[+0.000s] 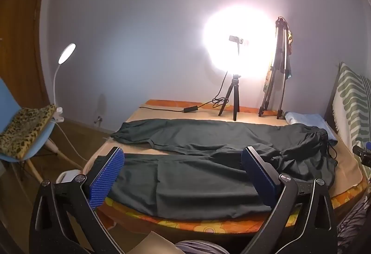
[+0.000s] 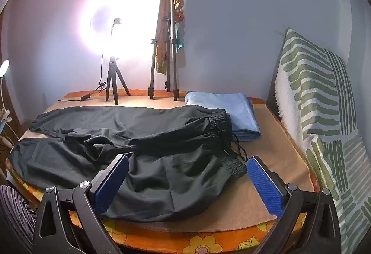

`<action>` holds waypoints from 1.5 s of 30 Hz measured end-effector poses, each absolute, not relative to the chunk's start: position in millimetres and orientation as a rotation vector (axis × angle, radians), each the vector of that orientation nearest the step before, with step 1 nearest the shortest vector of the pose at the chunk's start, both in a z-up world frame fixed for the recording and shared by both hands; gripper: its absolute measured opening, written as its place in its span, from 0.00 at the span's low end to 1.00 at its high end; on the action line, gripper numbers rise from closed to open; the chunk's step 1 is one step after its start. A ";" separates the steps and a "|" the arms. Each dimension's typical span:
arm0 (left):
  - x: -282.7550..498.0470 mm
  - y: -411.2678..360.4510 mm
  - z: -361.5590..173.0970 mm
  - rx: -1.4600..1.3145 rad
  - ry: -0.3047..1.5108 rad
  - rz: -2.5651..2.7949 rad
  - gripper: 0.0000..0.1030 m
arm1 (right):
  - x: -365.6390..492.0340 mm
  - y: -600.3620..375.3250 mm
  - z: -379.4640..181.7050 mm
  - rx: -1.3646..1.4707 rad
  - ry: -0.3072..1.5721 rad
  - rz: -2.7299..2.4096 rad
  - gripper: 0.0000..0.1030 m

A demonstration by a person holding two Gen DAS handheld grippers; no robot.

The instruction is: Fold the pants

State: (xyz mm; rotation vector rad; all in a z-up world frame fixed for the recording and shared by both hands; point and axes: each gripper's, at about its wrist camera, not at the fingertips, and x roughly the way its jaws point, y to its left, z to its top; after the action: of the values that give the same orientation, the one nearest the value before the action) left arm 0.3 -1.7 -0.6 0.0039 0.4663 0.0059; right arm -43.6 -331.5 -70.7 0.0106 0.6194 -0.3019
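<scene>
One pair of dark pants [image 1: 208, 161] lies spread on the table [image 1: 231, 226], which wears a beige sheet over an orange flowered cloth. At the back edge stand two tripods: a small one [image 1: 234, 101] carrying a glaring ring light [image 1: 238, 40], and a taller folded one [image 1: 276, 73] leaning at the wall. One folded blue towel [image 2: 222, 112] lies near the back edge, with the pants' waistband lying over its near edge. One blue chair [image 1: 14, 138] with a leopard-print cloth stands off to the left, one clip lamp [image 1: 67, 52] beside it.

The pants run lengthwise left to right across the table: the waistband [image 2: 222, 128] with its drawstring points right, the two legs point left, one behind the other, cuffs at the left edge.

Two grippers are in view. The left gripper [image 1: 183, 161] stands fully spread above the near leg, holding nothing. The right gripper [image 2: 187, 165] is equally wide, hovering over the hip and waistband area, its blue pads clear of the cloth
</scene>
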 end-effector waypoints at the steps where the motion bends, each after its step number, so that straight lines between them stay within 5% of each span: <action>1: 0.3 -0.7 -0.5 -0.018 0.466 0.006 0.98 | -43.3 -331.5 -71.0 0.017 0.620 -0.299 1.00; 45: 0.2 13.2 -3.0 -0.093 0.473 0.011 0.98 | -45.9 -327.9 -67.1 0.027 0.611 -0.335 1.00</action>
State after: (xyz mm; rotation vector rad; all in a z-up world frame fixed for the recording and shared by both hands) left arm 0.2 13.2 -3.0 -0.0930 0.4732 0.0114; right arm -45.9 -327.9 -67.1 0.0271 0.6112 -0.3348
